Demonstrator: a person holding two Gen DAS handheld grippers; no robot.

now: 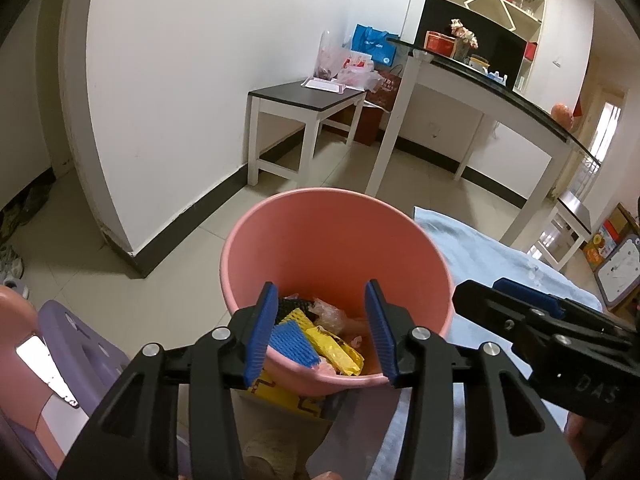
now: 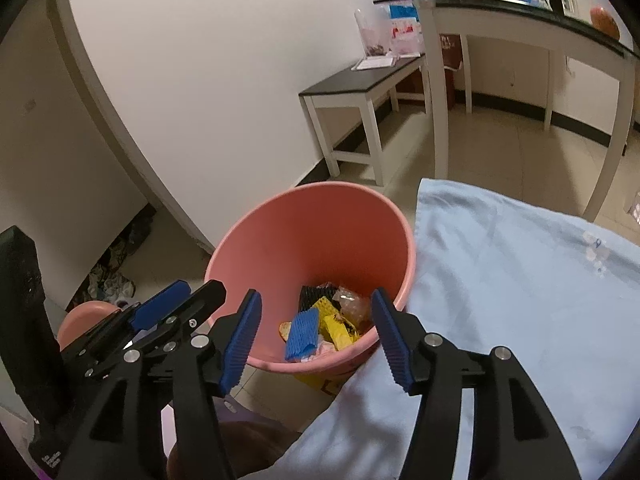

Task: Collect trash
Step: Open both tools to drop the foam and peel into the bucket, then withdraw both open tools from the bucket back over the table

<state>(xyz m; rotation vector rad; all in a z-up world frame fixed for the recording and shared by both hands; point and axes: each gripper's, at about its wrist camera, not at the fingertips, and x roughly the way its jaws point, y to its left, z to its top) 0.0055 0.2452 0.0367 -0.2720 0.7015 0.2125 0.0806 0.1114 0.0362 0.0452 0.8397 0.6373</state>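
Observation:
A pink bucket (image 1: pixel 320 240) stands on the floor beside a surface covered with a light blue cloth (image 1: pixel 480 256). It holds trash: blue foam netting (image 1: pixel 294 342), yellow wrappers (image 1: pixel 340 350), black netting and crumpled clear plastic. My left gripper (image 1: pixel 322 330) is open and empty, hovering over the bucket's near rim. My right gripper (image 2: pixel 320 340) is open and empty, also above the near rim of the bucket (image 2: pixel 320 228), with the blue netting (image 2: pixel 302 334) and the yellow wrappers (image 2: pixel 338 330) below. Each gripper shows at the edge of the other's view.
A low black-topped bench (image 1: pixel 308 96) with bags stands by the white wall. A tall glass-topped white table (image 1: pixel 500 92) stands behind the bucket. A purple stool (image 1: pixel 76 336) is at the lower left. Shoes (image 2: pixel 116 276) lie on the floor.

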